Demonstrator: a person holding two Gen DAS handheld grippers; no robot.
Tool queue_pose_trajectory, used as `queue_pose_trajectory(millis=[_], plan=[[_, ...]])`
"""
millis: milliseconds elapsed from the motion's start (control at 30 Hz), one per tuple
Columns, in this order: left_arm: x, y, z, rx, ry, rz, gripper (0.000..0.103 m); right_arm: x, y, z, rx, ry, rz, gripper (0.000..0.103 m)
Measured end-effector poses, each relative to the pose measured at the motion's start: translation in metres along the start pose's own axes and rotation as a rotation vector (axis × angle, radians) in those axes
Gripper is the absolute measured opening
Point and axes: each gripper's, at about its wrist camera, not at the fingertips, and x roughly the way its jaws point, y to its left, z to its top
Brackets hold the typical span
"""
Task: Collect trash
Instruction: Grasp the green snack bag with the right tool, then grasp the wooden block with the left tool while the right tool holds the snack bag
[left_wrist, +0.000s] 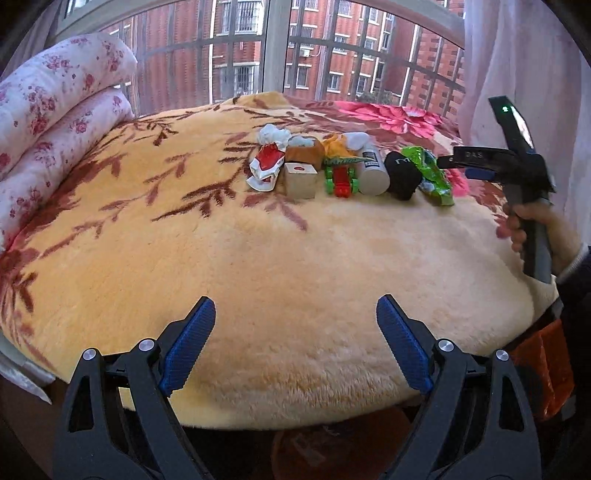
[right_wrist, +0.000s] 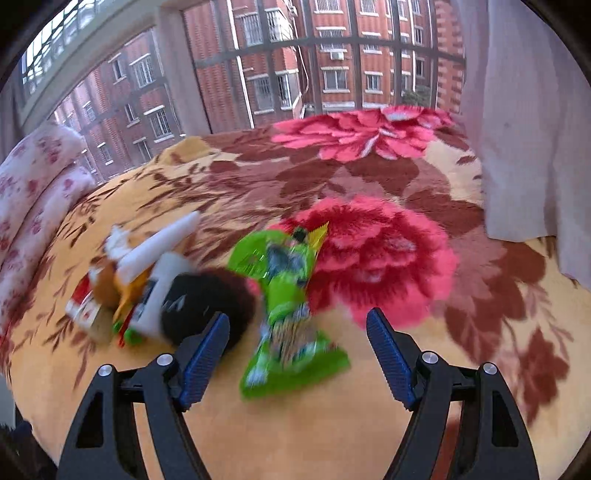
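Note:
A row of items lies on the bed blanket (left_wrist: 258, 258): a red and white wrapper (left_wrist: 264, 168), crumpled white tissue (left_wrist: 273, 133), a wooden block (left_wrist: 301, 180), a green and red toy car (left_wrist: 341, 180), a white cylinder (left_wrist: 373, 170), a black round object (left_wrist: 402, 175) and a green snack wrapper (left_wrist: 432, 173). My left gripper (left_wrist: 295, 343) is open and empty, well short of the row. My right gripper (right_wrist: 297, 354) is open, its jaws either side of the green snack wrapper (right_wrist: 288, 310), not touching it. It shows from the side in the left wrist view (left_wrist: 448, 161).
Folded floral quilts (left_wrist: 55, 110) are stacked at the bed's left. A barred window (left_wrist: 277, 51) stands behind the bed and a pale curtain (right_wrist: 524, 129) hangs at the right. An orange bag (left_wrist: 546, 369) sits below the bed's right edge.

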Motion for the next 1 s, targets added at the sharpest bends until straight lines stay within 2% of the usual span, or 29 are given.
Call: queue_pose_trajectory(millis=[67, 133, 167, 200, 233, 300, 433, 567, 633, 800, 900, 1000], plan=[[0.004, -0.001, 0.005, -0.005, 0.004, 0.002, 0.087, 0.017, -0.001, 0.009, 0.0, 0.031, -0.006, 0.071], [0.009, -0.003, 0.01, 0.0, 0.0, 0.013, 0.087, 0.039, 0.0, 0.014, -0.002, 0.078, 0.002, 0.06], [0.012, -0.005, 0.013, 0.004, -0.002, 0.018, 0.087, 0.05, 0.001, 0.015, -0.002, 0.108, 0.01, 0.039], [0.015, -0.006, 0.016, 0.007, -0.001, 0.02, 0.087, 0.064, 0.001, 0.013, 0.001, 0.153, 0.039, 0.029], [0.018, -0.007, 0.018, 0.01, 0.003, 0.017, 0.087, 0.07, 0.001, 0.011, 0.006, 0.164, 0.049, 0.028], [0.027, -0.009, 0.025, 0.007, 0.023, 0.012, 0.087, 0.06, 0.004, 0.008, 0.009, 0.123, 0.034, 0.022], [0.048, -0.009, 0.045, -0.021, 0.069, -0.042, 0.087, 0.01, -0.001, -0.006, 0.078, 0.007, 0.082, 0.022], [0.067, -0.011, 0.066, -0.055, 0.06, -0.097, 0.087, -0.057, -0.001, -0.046, 0.106, -0.123, 0.176, 0.022], [0.083, -0.01, 0.078, -0.077, 0.068, -0.117, 0.087, -0.079, 0.0, -0.071, 0.109, -0.144, 0.201, 0.022], [0.123, 0.001, 0.097, -0.131, 0.133, -0.184, 0.087, -0.105, 0.002, -0.12, 0.12, -0.158, 0.227, 0.023], [0.136, 0.009, 0.107, -0.176, 0.145, -0.242, 0.087, -0.107, -0.003, -0.137, 0.125, -0.159, 0.208, 0.023], [0.143, 0.012, 0.117, -0.18, 0.138, -0.239, 0.087, -0.107, -0.009, -0.143, 0.139, -0.166, 0.228, 0.023]])
